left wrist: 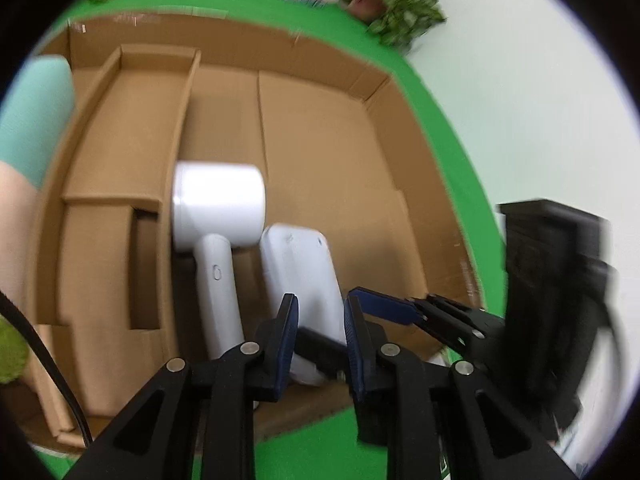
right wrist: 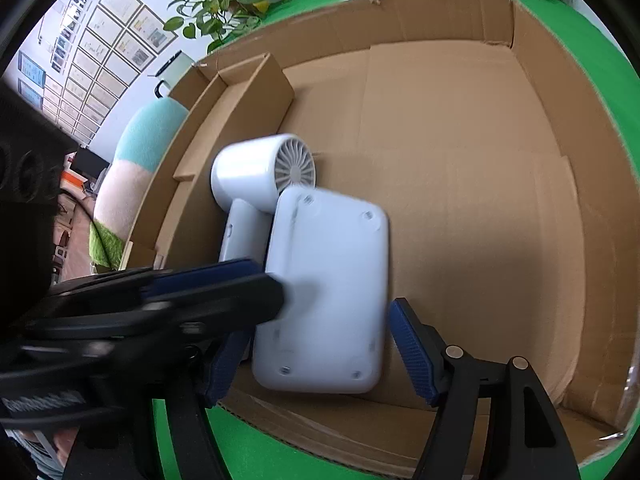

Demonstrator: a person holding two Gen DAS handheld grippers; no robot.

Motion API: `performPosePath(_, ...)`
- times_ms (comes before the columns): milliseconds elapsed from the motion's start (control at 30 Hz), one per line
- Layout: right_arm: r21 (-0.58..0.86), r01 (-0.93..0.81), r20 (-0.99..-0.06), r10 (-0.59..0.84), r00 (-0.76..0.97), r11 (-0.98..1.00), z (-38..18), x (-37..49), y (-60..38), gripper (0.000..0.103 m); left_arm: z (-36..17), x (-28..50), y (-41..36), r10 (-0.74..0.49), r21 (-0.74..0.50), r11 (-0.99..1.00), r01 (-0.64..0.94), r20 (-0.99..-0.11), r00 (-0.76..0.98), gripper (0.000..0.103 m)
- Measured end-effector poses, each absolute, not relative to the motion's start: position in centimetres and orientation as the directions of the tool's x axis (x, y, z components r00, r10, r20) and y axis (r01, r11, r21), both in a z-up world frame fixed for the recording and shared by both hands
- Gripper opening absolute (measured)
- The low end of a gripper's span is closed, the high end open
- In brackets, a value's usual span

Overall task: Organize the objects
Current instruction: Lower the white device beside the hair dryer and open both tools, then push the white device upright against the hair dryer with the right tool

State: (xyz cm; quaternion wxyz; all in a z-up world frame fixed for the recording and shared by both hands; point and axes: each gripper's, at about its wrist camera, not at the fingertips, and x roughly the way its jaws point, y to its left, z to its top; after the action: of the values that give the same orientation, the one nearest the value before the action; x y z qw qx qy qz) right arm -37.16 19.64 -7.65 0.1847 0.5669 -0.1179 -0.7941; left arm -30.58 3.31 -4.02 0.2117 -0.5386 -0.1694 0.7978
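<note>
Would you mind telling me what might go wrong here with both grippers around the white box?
1. The white box overlaps the fan; moving it may drag the fan.
2. The right hand-held gripper straddles the box with its pad apart, so it may slip.
3. The left hand-held gripper crowds the right.

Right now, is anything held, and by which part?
Nothing clearly. The right gripper straddles the white box, at its near end, unpressed; the left gripper cannot be told.

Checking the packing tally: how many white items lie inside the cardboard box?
2. A white handheld fan beside the inner cardboard divider, and a white rectangular device next to it, nearer the camera. Others may be hidden.
</note>
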Motion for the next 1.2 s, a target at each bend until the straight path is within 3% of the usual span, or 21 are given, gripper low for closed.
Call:
performPosePath(167,0.358,0.170,-0.872,-0.394,-0.291,-0.918,-7.8,-37.1,19.8,0.065,-1.5,-28.7,0.4,0.404,-0.379,-0.913,-0.150,-0.798,-0.447,0.021)
performPosePath(233,0.350,0.178,-0.879,-0.388,-0.277,-0.920,-8.1,-37.0,19.5,0.056,-2.0,-28.5,-0.7,0.359,-0.343,-0.931,-0.121,-0.816,-0.452,0.021)
performPosePath(333,0.326,0.197,-0.883,-0.372,-0.287,-0.925,-8.0,-36.7,18.9,0.054,-3.7,-28.8,-1.3,0.338,-0.335,-0.938,-0.083,-0.846,-0.412,0.021)
performPosePath(667,0.295,0.154,-0.894,-0.329,-0.305,-0.943,-7.0,-36.5,19.4,0.057,-5.7,-27.5,-2.2,0.353,-0.368,-0.929,-0.030,-0.860,-0.369,0.022)
performPosePath(833,0.285,0.138,-0.897,-0.315,-0.310,-0.948,-6.8,-36.6,19.2,0.064,-5.9,-27.6,-2.8,0.362,-0.381,-0.924,-0.021,-0.860,-0.360,0.024)
performPosePath(967,0.259,0.157,-0.896,-0.298,-0.328,-0.953,-7.3,-36.5,19.0,0.064,-5.8,-27.4,-2.6,0.350,-0.366,-0.930,-0.026,-0.864,-0.362,0.024)
performPosePath(1200,0.234,0.214,-0.892,-0.297,-0.341,-0.948,-7.1,-36.9,18.8,0.054,-5.1,-26.9,-2.5,0.334,-0.344,-0.938,-0.043,-0.862,-0.380,0.024)
